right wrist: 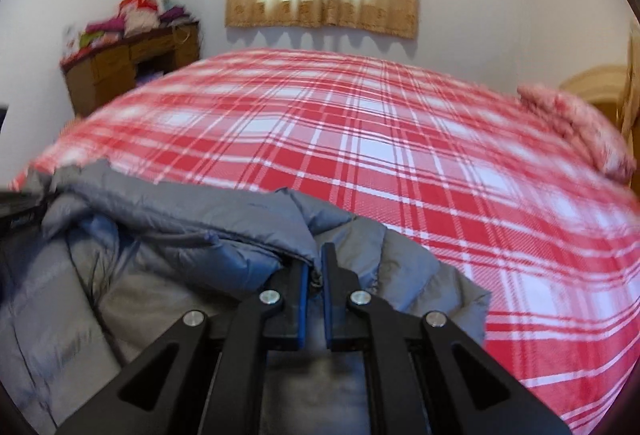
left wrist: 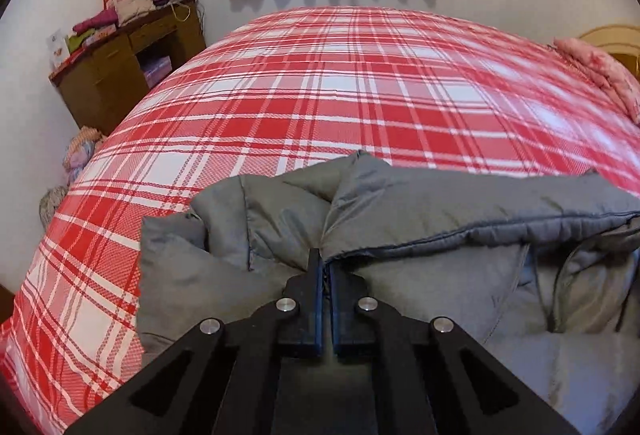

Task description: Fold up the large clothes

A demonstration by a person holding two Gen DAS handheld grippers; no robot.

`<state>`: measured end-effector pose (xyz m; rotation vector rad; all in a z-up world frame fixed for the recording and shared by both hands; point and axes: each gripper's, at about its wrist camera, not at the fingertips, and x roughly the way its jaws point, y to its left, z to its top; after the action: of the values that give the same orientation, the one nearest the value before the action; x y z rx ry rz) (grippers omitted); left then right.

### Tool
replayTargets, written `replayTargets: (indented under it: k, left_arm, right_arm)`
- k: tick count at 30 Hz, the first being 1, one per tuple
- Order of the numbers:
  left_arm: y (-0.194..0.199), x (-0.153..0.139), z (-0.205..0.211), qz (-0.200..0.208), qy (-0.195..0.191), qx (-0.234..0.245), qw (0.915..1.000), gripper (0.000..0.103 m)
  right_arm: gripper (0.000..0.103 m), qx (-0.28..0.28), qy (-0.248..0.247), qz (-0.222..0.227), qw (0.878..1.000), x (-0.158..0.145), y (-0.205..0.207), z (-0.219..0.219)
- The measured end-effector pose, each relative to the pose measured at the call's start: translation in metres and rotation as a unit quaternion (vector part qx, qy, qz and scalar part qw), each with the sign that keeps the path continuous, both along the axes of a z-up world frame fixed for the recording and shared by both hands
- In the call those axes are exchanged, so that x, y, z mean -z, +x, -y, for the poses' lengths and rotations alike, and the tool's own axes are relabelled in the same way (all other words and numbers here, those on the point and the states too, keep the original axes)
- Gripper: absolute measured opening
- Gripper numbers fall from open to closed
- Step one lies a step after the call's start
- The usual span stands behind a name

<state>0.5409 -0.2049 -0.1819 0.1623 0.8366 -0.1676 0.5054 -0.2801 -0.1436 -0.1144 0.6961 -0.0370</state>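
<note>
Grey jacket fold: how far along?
Early. Done: grey padded jacket lies on the red plaid bed, bunched, no neat fold visible. In hand: left gripper and right gripper each pinch a fabric edge. Left: carrying the edges over, flattening, remaining folds.

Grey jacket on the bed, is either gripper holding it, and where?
Both. The left gripper and right gripper each pinch the grey jacket at a seamed edge fold.

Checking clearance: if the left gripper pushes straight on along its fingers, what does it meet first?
The left gripper is already shut on the grey puffer jacket, so more jacket bunches ahead first; beyond its far edge lies the red plaid bedspread. Depth is unclear.
</note>
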Motion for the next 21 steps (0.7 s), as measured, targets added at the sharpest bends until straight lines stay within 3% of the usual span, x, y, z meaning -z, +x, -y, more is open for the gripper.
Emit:
replayTargets:
  k: [6, 7, 9, 12, 15, 19, 21]
  left_arm:
    - [0.001, 0.003, 0.000, 0.000, -0.004, 0.001, 1.0000, 0.002]
    - [0.000, 0.002, -0.002, 0.000, -0.009, 0.001, 1.0000, 0.003]
    - [-0.002, -0.001, -0.006, 0.001, -0.016, -0.003, 0.9999, 0.003]
    - [-0.005, -0.008, -0.009, -0.007, -0.021, 0.001, 0.9998, 0.004]
    - [-0.012, -0.028, -0.014, 0.003, -0.033, 0.004, 0.9994, 0.004]
    - [-0.018, -0.059, -0.014, 0.037, -0.041, 0.007, 0.9985, 0.006]
    - [-0.009, -0.068, -0.009, 0.046, -0.036, -0.006, 0.9983, 0.007]
  right_arm:
    - [0.007, -0.017, 0.002, -0.039, 0.999, 0.004, 0.003, 0.006]
    - [0.009, -0.018, -0.007, -0.035, 0.999, 0.003, 0.001, 0.005]
    - [0.023, -0.025, -0.025, -0.039, 0.999, 0.002, -0.003, 0.003]
    - [0.028, -0.040, -0.035, -0.048, 0.997, -0.002, -0.010, 0.007]
    - [0.042, -0.042, -0.021, -0.044, 0.998, -0.016, -0.020, 0.020]
    - [0.044, -0.017, -0.010, -0.023, 1.000, -0.043, -0.018, 0.028]
    - [0.044, 0.012, 0.025, -0.023, 0.999, -0.054, -0.005, 0.030]
